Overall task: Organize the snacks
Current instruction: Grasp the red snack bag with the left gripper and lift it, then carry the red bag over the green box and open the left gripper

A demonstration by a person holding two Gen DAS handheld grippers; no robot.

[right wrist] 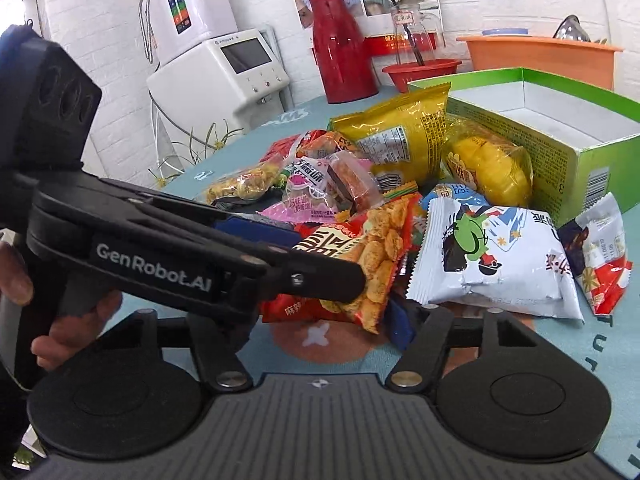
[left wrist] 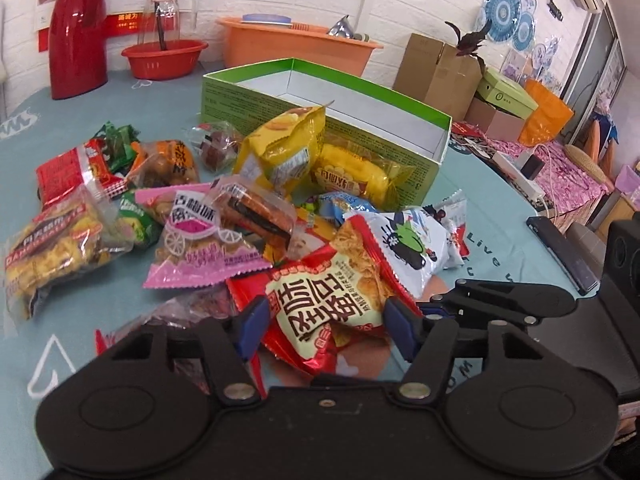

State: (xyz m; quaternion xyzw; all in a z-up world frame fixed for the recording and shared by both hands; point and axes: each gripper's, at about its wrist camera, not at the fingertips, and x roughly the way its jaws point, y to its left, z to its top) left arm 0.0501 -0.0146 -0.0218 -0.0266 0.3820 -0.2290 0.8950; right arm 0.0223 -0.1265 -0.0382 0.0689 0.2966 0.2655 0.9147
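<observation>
Before the green cardboard box [left wrist: 320, 96], a red crinkly foil snack packet [left wrist: 336, 300] lies between the left gripper [left wrist: 324, 322]'s blue pads, which sit against its edges without visibly squeezing it. Only the right wrist view shows a hand [right wrist: 60, 312] on that gripper's handle. The right gripper [right wrist: 320, 322] is spread wide, empty. One glossy white packet [right wrist: 492, 260] lies beside the box.

Glossy crinkled plastic snack packets [left wrist: 332, 292]; matt cardboard box [left wrist: 320, 92]

A red jug [left wrist: 78, 36] is standing far left — beside it, a red basin [left wrist: 164, 58]. An orange tub [left wrist: 296, 46] is sitting behind, cardboard boxes [left wrist: 438, 70] far right.
</observation>
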